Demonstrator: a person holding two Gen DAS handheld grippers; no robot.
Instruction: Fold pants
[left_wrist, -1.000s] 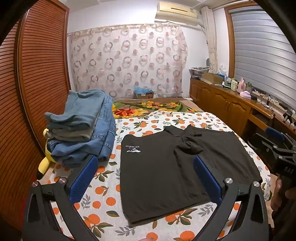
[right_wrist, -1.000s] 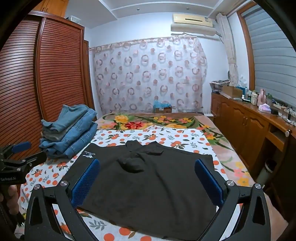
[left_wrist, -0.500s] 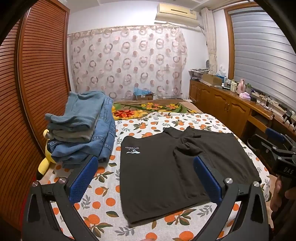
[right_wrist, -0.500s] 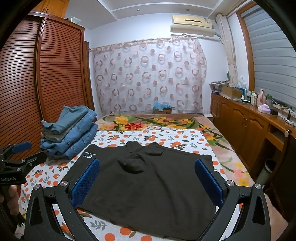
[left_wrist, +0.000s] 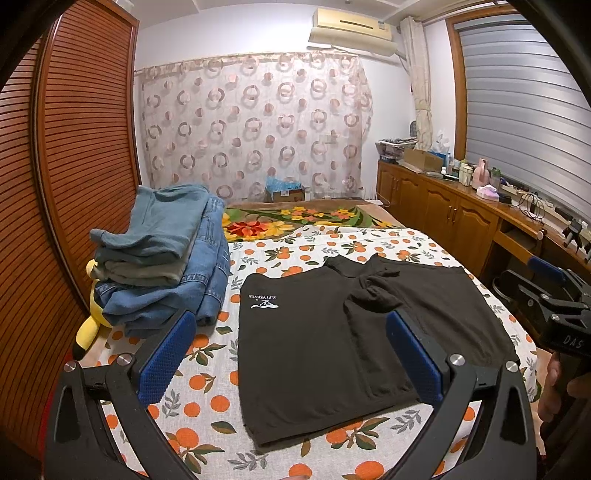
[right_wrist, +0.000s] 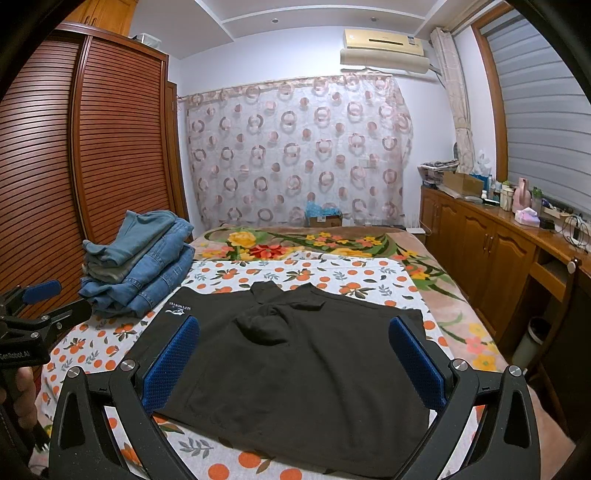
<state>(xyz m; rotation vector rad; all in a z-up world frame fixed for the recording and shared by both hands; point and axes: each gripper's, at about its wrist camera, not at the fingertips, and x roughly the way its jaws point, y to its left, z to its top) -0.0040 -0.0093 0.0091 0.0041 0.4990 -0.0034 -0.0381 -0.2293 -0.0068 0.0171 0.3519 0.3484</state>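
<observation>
The left wrist view shows, from left to right, a wooden wardrobe (left_wrist: 74, 166), a yellow soft toy (left_wrist: 88, 325) at the bed's edge, and a stack of folded jeans (left_wrist: 166, 258) lying on the orange-print sheet (left_wrist: 207, 406). Just beside the stack, but apart from it, lie the black pants (left_wrist: 314, 350), spread flat with a small white logo (left_wrist: 263, 301) near their left far corner. They look like shorts, with the middle part bunched up a little at the far side. The left gripper (left_wrist: 291, 354) hovers above the near edge of the pants with its blue pads wide apart and nothing between them. At the right edge of this view the right gripper (left_wrist: 546, 295) is seen from the side.

In the right wrist view the right gripper (right_wrist: 295, 358) is also spread wide and empty, above the near part of the pants (right_wrist: 303, 369). Further right stands the wooden cabinet (right_wrist: 487, 251) along the wall.

I judge the folding is not started yet. To do the first fold well, each gripper should go down to one corner of the same side, pinch only the cloth and not the sheet under it, and lift both corners evenly. The bunched middle should be made flat first, otherwise the crease will be crooked.
</observation>
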